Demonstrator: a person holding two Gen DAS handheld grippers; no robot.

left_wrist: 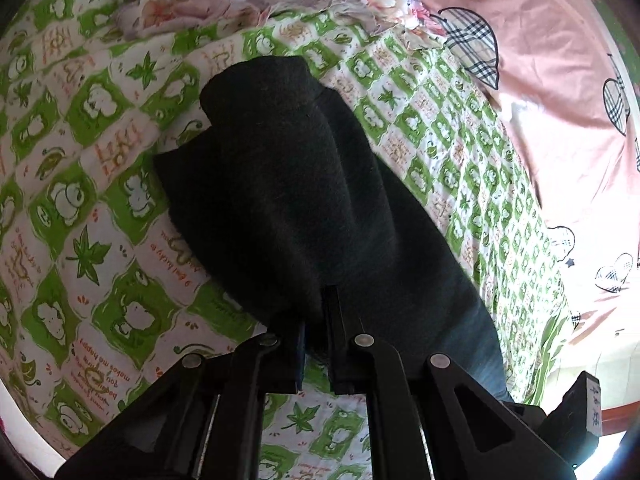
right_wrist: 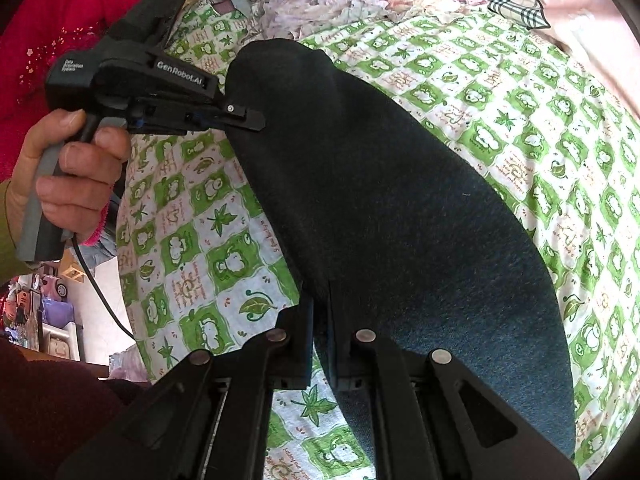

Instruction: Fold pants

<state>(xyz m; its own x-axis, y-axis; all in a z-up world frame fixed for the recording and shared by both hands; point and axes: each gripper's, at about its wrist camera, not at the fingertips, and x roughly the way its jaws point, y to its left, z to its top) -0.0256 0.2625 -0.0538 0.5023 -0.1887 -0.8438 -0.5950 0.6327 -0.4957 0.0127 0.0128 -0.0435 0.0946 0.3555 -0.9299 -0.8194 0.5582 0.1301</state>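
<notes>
Both grippers carrying the dark pants over the green-check bedsheet.

On the left, the left gripper (right_wrist: 236, 116) is clamped tight on the far edge of the pants (right_wrist: 400, 208); nearer and to the right, the right gripper (right_wrist: 320, 332) pinches the same cloth. Best lower both edges together, level, onto the bedsheet (right_wrist: 192, 240) before letting go. The waistband and leg ends are hidden, and black fabric swallows any creases.

The pants (left_wrist: 288, 184) are dark, almost black with a bluish cast, of soft fuzzy cloth. They are doubled over into a long band, lifted at the near edge and draping down onto the bed
</notes>
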